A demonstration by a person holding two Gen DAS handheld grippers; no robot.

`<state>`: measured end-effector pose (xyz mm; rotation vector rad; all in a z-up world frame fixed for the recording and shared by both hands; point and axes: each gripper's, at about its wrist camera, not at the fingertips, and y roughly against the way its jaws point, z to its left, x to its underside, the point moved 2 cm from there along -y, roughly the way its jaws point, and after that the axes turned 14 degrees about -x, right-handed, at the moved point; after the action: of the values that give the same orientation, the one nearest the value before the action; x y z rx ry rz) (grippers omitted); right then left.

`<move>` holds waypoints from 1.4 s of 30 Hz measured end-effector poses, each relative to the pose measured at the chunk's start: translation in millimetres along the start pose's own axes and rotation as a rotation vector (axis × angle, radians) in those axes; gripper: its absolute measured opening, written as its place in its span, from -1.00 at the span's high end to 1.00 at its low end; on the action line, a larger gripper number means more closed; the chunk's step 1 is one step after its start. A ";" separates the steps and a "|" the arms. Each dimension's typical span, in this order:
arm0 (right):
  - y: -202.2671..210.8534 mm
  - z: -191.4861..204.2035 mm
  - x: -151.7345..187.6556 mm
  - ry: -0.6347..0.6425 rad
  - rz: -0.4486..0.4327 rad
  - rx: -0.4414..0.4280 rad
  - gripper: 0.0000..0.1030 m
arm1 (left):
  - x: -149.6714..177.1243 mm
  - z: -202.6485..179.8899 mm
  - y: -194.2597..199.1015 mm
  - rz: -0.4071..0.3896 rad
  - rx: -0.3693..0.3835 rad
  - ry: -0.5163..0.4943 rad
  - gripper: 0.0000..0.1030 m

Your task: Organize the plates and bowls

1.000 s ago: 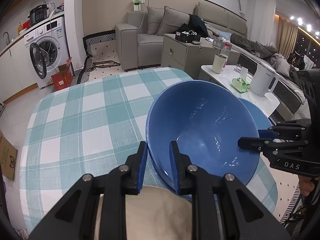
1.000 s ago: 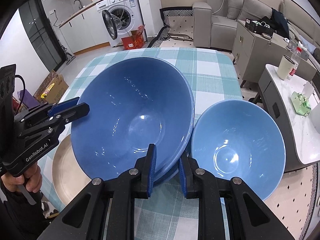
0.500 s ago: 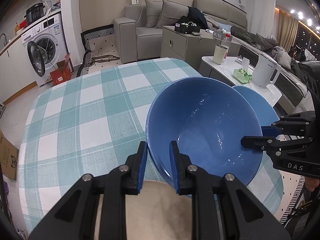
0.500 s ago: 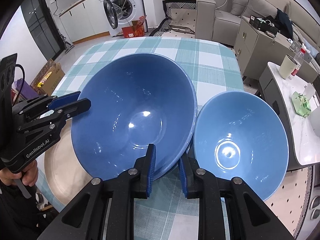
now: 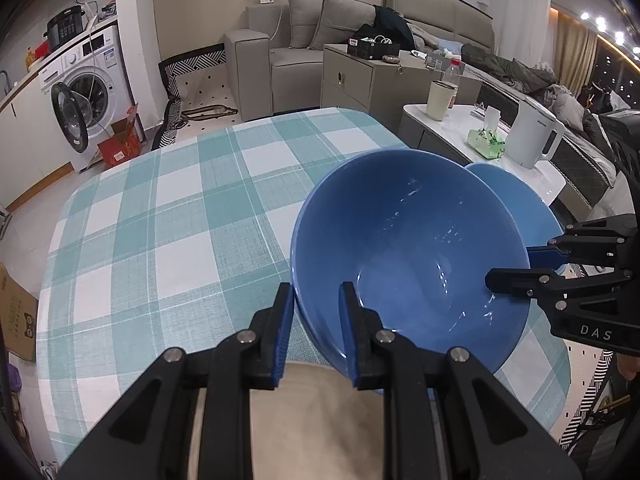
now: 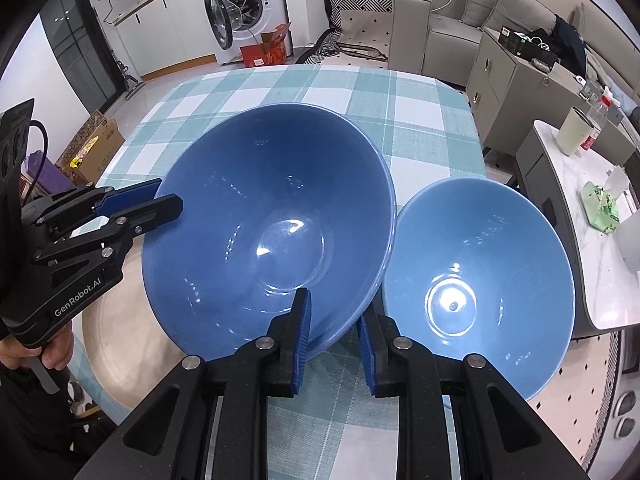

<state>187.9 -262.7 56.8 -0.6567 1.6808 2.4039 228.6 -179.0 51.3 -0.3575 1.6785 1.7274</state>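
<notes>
A large dark blue bowl (image 5: 404,248) (image 6: 268,220) is held above the checked table by both grippers. My left gripper (image 5: 314,294) is shut on its rim, one finger inside and one outside; it shows in the right wrist view (image 6: 160,200). My right gripper (image 6: 332,304) is shut on the opposite rim and shows in the left wrist view (image 5: 508,268). A smaller light blue bowl (image 6: 476,280) (image 5: 516,200) sits on the table to the right. A beige plate (image 6: 128,344) (image 5: 316,420) lies under the large bowl's left side.
The teal checked tablecloth (image 5: 160,220) covers the table; its far edge faces a washing machine (image 6: 240,4) and a sofa (image 5: 288,40). A white side table (image 5: 500,152) with a kettle and cup stands to the right. A cardboard box (image 6: 92,144) sits on the floor.
The large bowl has risen with both grippers and the view has pulled back from the table. The small bowl and the plate have stayed put.
</notes>
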 end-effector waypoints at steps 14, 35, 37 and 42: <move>-7.3 9.3 -4.7 0.031 0.032 0.058 0.51 | 1.5 1.6 -7.6 0.033 -0.008 0.000 0.59; -23.4 23.4 -6.4 0.160 0.087 0.258 0.31 | 5.0 -0.9 -17.3 0.058 0.008 -0.014 0.55; -24.9 24.0 -6.0 0.165 0.085 0.277 0.30 | 5.7 0.0 -17.1 0.059 0.018 -0.011 0.54; -33.8 29.4 -2.0 0.203 0.093 0.353 0.26 | 6.9 2.0 -14.2 0.054 0.024 -0.009 0.50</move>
<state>193.5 -223.0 36.9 -0.7986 2.1905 2.0707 233.2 -176.2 36.4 -0.2957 1.7153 1.7444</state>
